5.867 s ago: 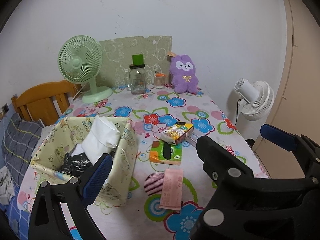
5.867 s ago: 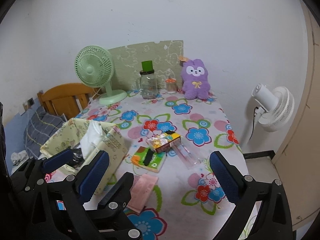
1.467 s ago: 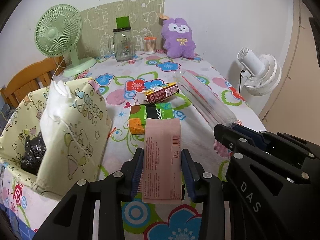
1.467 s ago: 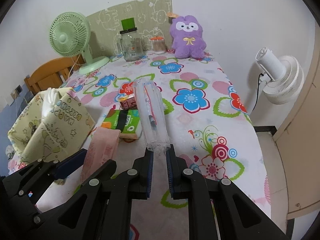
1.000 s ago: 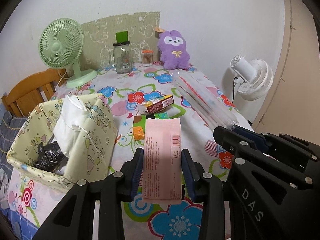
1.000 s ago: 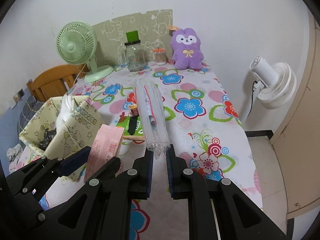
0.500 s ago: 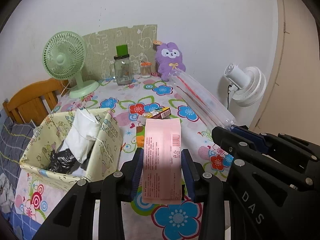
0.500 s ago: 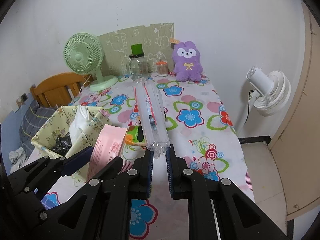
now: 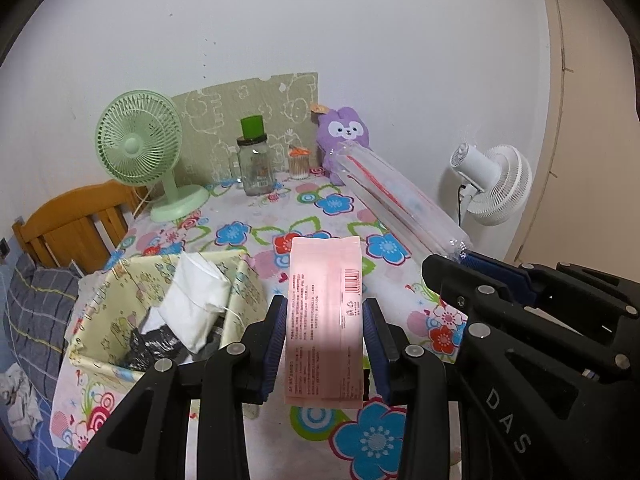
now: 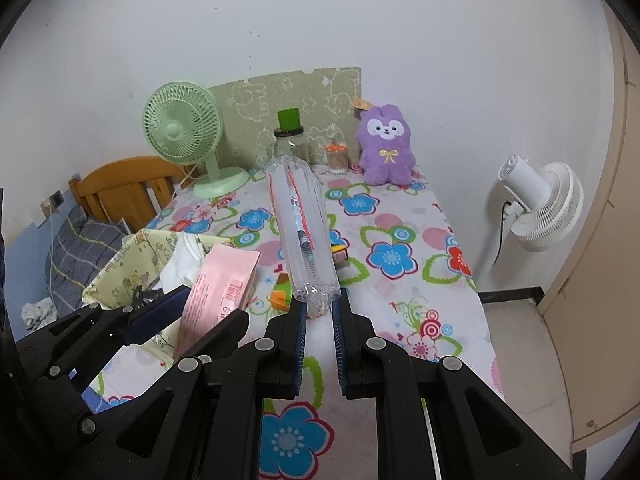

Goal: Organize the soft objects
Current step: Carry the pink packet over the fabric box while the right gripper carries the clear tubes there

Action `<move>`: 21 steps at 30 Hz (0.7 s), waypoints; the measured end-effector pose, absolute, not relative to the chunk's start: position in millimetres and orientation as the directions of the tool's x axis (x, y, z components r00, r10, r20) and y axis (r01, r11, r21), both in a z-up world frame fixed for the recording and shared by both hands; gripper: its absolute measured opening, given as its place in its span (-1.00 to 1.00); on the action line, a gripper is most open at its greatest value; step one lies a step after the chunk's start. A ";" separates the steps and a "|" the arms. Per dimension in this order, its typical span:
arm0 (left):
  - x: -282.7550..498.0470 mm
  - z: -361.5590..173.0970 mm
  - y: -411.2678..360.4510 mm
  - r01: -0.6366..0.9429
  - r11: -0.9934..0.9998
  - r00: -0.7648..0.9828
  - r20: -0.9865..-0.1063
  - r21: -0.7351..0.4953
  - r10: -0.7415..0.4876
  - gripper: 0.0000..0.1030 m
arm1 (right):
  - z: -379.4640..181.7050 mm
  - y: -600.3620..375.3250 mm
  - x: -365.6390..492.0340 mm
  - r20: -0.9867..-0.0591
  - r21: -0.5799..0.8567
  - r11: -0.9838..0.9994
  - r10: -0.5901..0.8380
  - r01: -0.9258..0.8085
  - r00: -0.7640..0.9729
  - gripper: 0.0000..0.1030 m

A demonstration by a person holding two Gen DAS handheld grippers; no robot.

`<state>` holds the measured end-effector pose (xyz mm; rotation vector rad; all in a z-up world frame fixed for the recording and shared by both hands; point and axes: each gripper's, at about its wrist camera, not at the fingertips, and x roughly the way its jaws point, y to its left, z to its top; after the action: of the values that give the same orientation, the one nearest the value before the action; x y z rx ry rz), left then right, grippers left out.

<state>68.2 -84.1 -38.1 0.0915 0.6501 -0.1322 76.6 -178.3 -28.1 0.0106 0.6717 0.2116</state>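
Over table, both tools (image 9: 324,344) (image 10: 319,320) grip packets.

We are reading only "DAS", in pale capitals on the black body of the right gripper (image 9: 494,276), seen from the left wrist view. We are seeing a red barcode and lines of small print on the pink packet (image 9: 325,320), but the print is coming out too small to read.
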 end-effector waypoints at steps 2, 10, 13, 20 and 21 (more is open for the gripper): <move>68.0 -35.2 -80.6 0.146 0.988 0.792 -0.603 0.043 -0.090 -0.26 | -24.5 -174.2 77.1 -0.611 0.076 0.977 0.204 -0.200 0.765 -0.69; 72.5 -28.9 -62.9 0.118 0.992 0.800 -0.597 0.054 -0.063 -0.26 | -18.3 -156.1 81.9 -0.606 0.077 0.967 0.240 -0.244 0.758 -0.69; 73.9 -28.1 -56.1 0.106 0.993 0.801 -0.596 0.056 -0.052 -0.26 | -17.1 -148.2 85.0 -0.607 0.079 0.962 0.255 -0.262 0.753 -0.69; 78.8 -27.8 -40.1 0.079 0.995 0.803 -0.595 0.053 -0.032 -0.26 | -15.7 -129.9 91.8 -0.608 0.072 0.951 0.280 -0.300 0.743 -0.69; 79.0 -28.1 -37.9 0.075 0.996 0.803 -0.595 0.054 -0.029 -0.26 | -15.9 -126.8 92.8 -0.609 0.072 0.949 0.286 -0.307 0.740 -0.69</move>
<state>79.0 -37.9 -28.1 0.0758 0.6360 -0.0557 92.8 -126.8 -15.9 -0.0336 0.6620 0.3252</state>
